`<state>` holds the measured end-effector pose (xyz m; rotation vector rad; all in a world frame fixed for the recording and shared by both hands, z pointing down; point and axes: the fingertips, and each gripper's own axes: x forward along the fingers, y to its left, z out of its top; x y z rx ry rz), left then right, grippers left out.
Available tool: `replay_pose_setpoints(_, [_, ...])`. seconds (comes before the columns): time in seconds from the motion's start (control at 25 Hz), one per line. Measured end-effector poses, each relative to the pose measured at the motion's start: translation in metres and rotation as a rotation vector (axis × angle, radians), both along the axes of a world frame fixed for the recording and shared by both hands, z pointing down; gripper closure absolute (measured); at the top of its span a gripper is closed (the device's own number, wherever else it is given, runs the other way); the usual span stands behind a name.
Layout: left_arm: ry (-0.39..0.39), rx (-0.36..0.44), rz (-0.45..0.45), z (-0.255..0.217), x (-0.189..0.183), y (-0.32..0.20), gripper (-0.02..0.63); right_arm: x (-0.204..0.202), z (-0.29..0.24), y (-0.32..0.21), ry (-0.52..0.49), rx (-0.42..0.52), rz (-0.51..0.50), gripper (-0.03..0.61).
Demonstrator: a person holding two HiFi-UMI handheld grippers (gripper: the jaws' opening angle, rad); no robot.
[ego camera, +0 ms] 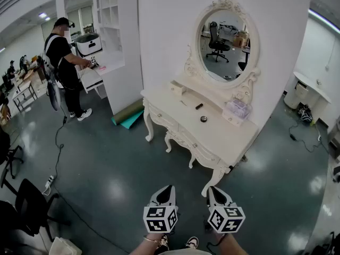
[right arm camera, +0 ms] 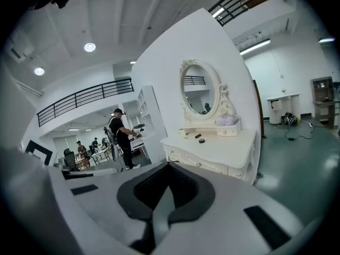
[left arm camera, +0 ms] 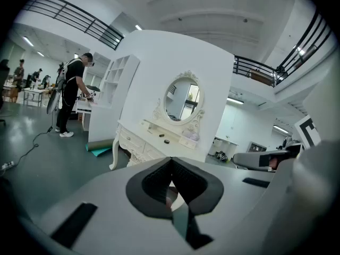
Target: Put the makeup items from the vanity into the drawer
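Observation:
A white vanity (ego camera: 212,137) with an oval mirror (ego camera: 226,39) stands against the wall, a few steps ahead of me. On its top lie a small round black item (ego camera: 203,119), a black stick-shaped item (ego camera: 198,106) and a thin pale item (ego camera: 183,103). A clear organiser box (ego camera: 237,109) sits on the raised shelf at the right. The vanity drawers (ego camera: 186,137) look closed. My left gripper (ego camera: 168,188) and right gripper (ego camera: 211,189) hang low in front of me, side by side, both shut and empty. The left gripper view shows its jaws (left arm camera: 171,161) together below the vanity (left arm camera: 139,136). The right gripper (right arm camera: 169,167) points at the vanity (right arm camera: 212,147).
A person (ego camera: 65,62) works at a white shelf unit (ego camera: 109,31) at the far left. A rolled green mat (ego camera: 127,115) lies on the floor by the vanity's left leg. Black office chairs (ego camera: 24,203) and a power strip (ego camera: 49,181) are at my left, a white side table (ego camera: 305,89) at the right.

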<state>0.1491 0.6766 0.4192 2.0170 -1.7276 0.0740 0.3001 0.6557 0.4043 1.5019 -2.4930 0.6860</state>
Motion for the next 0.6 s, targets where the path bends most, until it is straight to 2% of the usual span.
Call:
replay_pose_setpoints(0.4, [0.016, -0.006, 0.0, 0.005, -0.019, -0.008, 0.607, -0.017, 0.001, -0.007, 0.016, -0.003, 0.009, 0.563])
replay_pose_setpoints(0.6, [0.012, 0.0, 0.014, 0.005, -0.038, -0.02, 0.607, -0.033, 0.0, -0.019, -0.025, -0.001, 0.03, 0.562])
